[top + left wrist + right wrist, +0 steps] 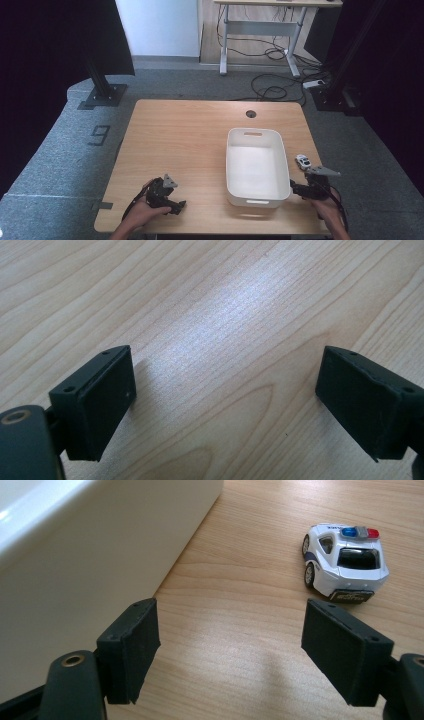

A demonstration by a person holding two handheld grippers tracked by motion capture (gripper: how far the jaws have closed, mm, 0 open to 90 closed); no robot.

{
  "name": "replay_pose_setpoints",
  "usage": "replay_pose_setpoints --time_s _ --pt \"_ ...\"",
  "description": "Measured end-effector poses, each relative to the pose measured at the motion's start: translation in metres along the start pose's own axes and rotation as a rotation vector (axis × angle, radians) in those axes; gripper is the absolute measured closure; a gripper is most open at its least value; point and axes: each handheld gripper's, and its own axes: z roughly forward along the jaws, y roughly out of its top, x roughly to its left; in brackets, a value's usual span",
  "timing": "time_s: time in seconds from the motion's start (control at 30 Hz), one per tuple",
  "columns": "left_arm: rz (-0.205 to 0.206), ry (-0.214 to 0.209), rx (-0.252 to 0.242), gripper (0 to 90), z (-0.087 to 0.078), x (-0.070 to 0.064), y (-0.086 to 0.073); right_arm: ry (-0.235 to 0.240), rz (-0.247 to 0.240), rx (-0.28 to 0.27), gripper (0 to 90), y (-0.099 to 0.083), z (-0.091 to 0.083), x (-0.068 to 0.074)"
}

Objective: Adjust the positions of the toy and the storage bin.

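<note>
A small white toy police car (303, 161) with a blue and red roof light stands on the table's right edge, just right of a white plastic bin (256, 166). In the right gripper view the car (345, 560) sits slightly ahead of my right gripper (245, 647), near its right jaw; the jaws stand wide apart with bare wood between them. The right gripper (309, 186) rests by the bin's front right corner. My left gripper (170, 197) lies at the table's front left, held in a hand. Its jaws (227, 405) are open over bare wood.
The bin's wall (100, 545) rises close on the left of the right gripper. The wooden table (190, 135) has a round cable hole (251, 114) near its far edge. Grey carpet, stands and floor cables surround the table.
</note>
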Motion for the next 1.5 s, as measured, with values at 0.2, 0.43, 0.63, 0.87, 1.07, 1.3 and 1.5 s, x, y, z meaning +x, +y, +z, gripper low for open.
replay_pose_setpoints --time_s 0.2,0.43,0.63,0.87,1.07,1.3,1.5 --pt "0.001 0.0 -0.001 9.6 0.0 0.0 -0.001 0.014 0.0 -0.003 23.8 0.002 0.003 0.001" --pt "0.002 -0.001 0.0 9.6 0.0 0.0 -0.001 0.029 -0.012 0.003 24.2 0.001 0.004 0.0" --pt "0.002 -0.002 -0.001 9.2 0.0 0.0 -0.001 0.034 -0.026 -0.003 26.7 0.002 0.005 0.001" --pt "0.001 -0.001 -0.001 9.2 0.0 0.0 0.0 0.038 -0.021 -0.026 25.7 0.002 0.003 0.0" --pt "0.0 0.0 0.0 9.2 0.0 0.0 0.0 0.038 0.022 -0.048 23.1 0.005 0.0 0.002" --pt "-0.002 0.003 0.004 9.4 0.0 0.0 0.0 0.053 0.039 -0.062 23.3 0.008 -0.006 0.002" --pt "0.003 -0.002 -0.002 9.2 0.0 0.0 0.0 0.059 0.047 -0.092 23.7 0.012 -0.009 0.004"
